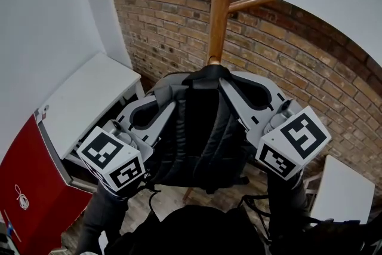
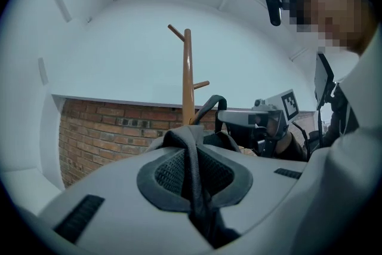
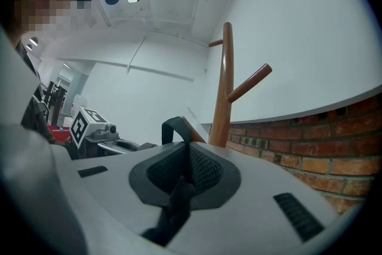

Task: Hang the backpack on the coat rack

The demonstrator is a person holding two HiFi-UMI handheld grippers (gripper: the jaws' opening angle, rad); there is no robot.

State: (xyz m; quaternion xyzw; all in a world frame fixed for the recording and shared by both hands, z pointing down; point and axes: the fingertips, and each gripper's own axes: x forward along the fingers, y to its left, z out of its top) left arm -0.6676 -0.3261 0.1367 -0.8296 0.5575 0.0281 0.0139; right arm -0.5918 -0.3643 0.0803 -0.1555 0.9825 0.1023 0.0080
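Red-brick wall (image 1: 167, 27): spans upper frame. Tall brown wooden coat rack (image 1: 219, 3): pole top centre. Black fabric backpack (image 1: 203, 134): mid-frame, top just under pole, hanging btwn my two grippers; contact w/ pole unclear. My left gripper (image 1: 164, 95): jaws clamped on black webbing strap (image 2: 192, 164). My right gripper (image 1: 242, 88): jaws nearly together, pinching second black strap (image 3: 179, 188).

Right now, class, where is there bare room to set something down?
Free: the white cabinet top between red panel and brick wall; the white top at lower right. Crowded: centre, left tongs and right tongs gripping backpack by the rack.
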